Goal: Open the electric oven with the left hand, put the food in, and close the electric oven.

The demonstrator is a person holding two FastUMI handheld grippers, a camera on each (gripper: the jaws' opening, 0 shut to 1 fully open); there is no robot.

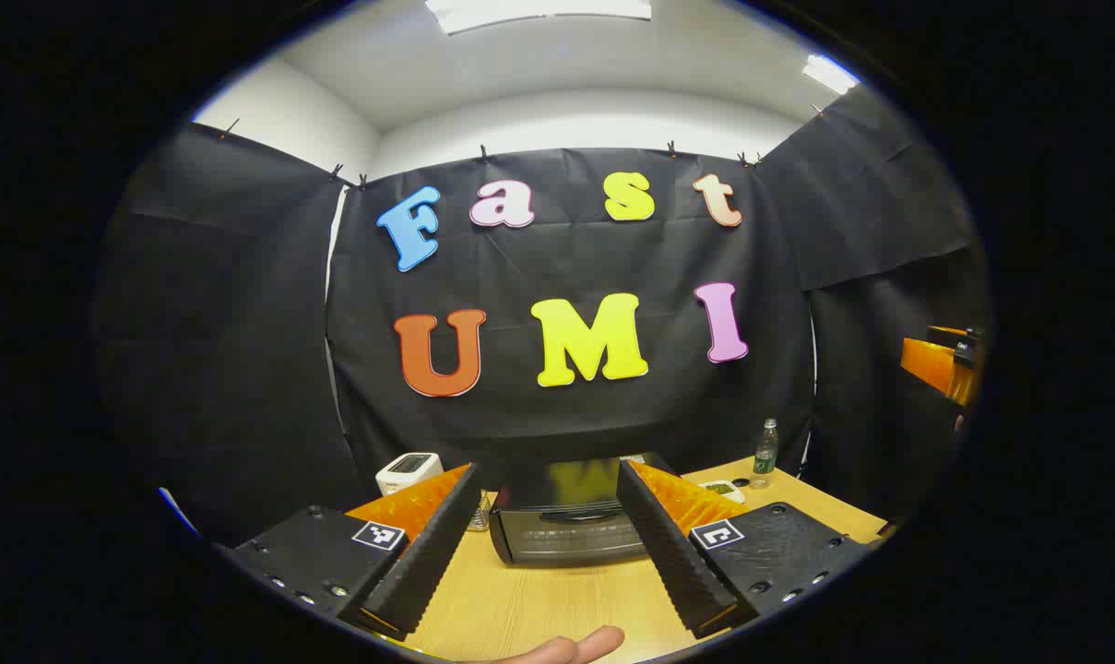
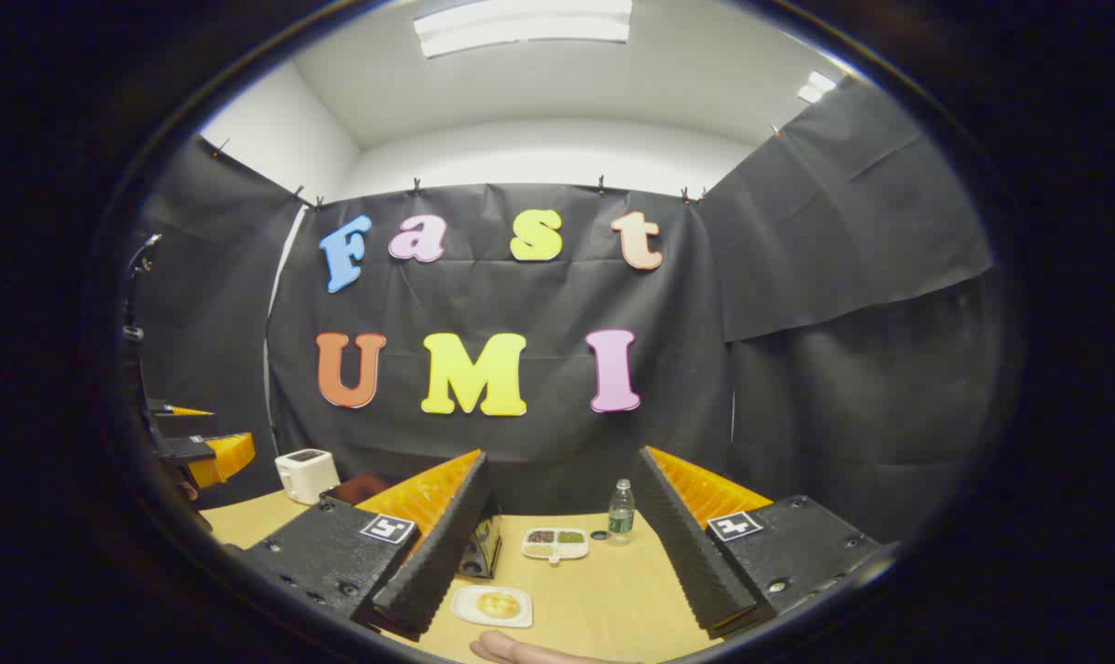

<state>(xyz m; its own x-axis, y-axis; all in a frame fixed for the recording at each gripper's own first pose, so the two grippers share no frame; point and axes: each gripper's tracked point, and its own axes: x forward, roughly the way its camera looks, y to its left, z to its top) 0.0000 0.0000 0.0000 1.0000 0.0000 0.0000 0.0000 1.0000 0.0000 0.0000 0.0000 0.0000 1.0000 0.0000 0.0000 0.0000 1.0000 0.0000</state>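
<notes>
Oven (image 1: 571,526): both sides hidden behind left gripper's fingers (image 1: 428,553); door glass dark, inside unreadable. In right gripper view, oven (image 2: 481,549) mostly hidden behind a finger (image 2: 432,563). Toaster (image 1: 409,472) base hidden, lower left. Tray (image 1: 723,489) partly covered, contents too small. Thumb (image 1: 571,646) cut off at bottom edge. Other gripper (image 1: 944,364) cut off at right edge.

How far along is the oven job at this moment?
Nothing looks done yet. The electric oven sits with its door closed, framed between the open fingers of the left gripper, which holds nothing. The food lies on its plate on the table, below the open, empty right gripper. Left: opening the door, loading the food, closing.
</notes>
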